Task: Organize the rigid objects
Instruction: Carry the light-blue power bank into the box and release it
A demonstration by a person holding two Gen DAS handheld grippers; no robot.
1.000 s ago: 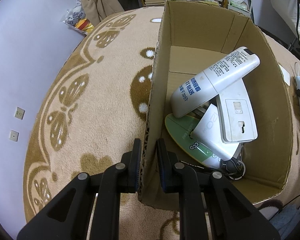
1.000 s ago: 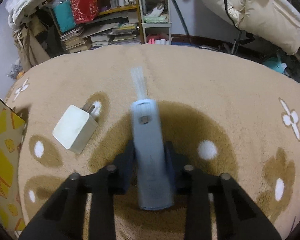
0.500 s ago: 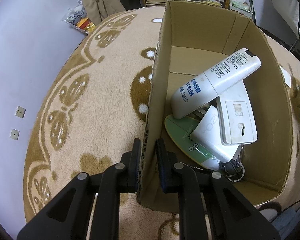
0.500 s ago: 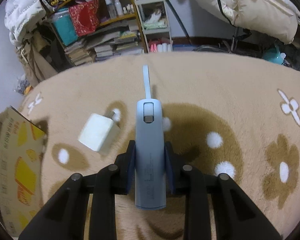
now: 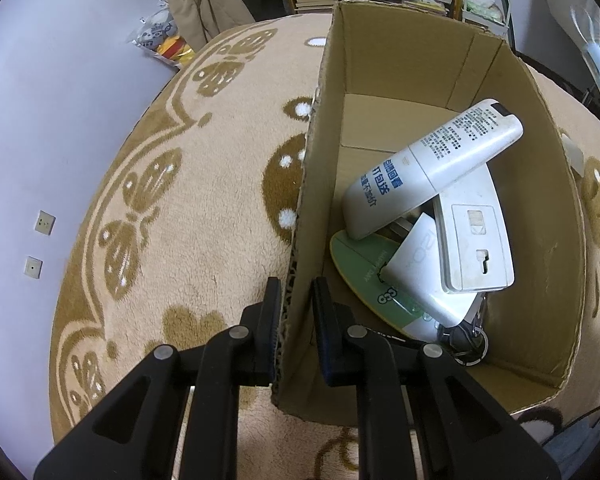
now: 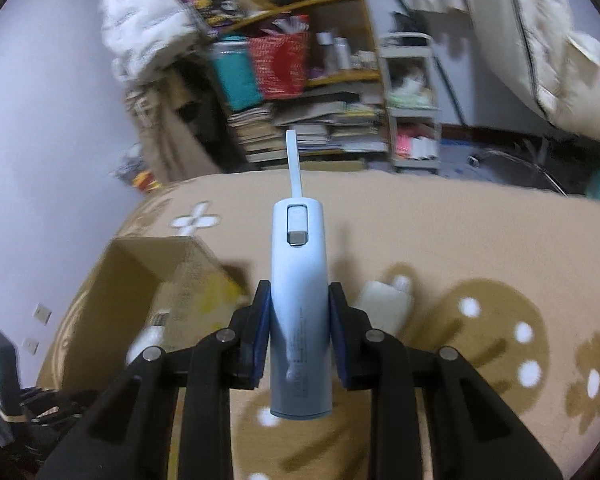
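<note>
My left gripper (image 5: 296, 300) is shut on the near left wall of an open cardboard box (image 5: 472, 56) on the rug. Inside lie a long white remote (image 5: 432, 172), a second white remote (image 5: 476, 240), a white charger (image 5: 424, 280) and a green flat piece (image 5: 360, 264). My right gripper (image 6: 299, 304) is shut on a pale blue power bank (image 6: 299, 288) with a white strap, held in the air above the rug. The box (image 6: 160, 272) lies below to the left in the right wrist view. A white plug adapter (image 6: 384, 308) lies on the rug.
A round beige rug with brown patterns (image 5: 172, 216) covers the floor. A wall (image 5: 40, 120) stands on the left. Shelves with books and clutter (image 6: 300, 92) and a white cart (image 6: 412, 104) stand behind. Dark cables (image 6: 40, 404) lie at lower left.
My right gripper has lifted the blue power bank off the rug and swung left toward the box. The left gripper keeps its hold on the box wall.
</note>
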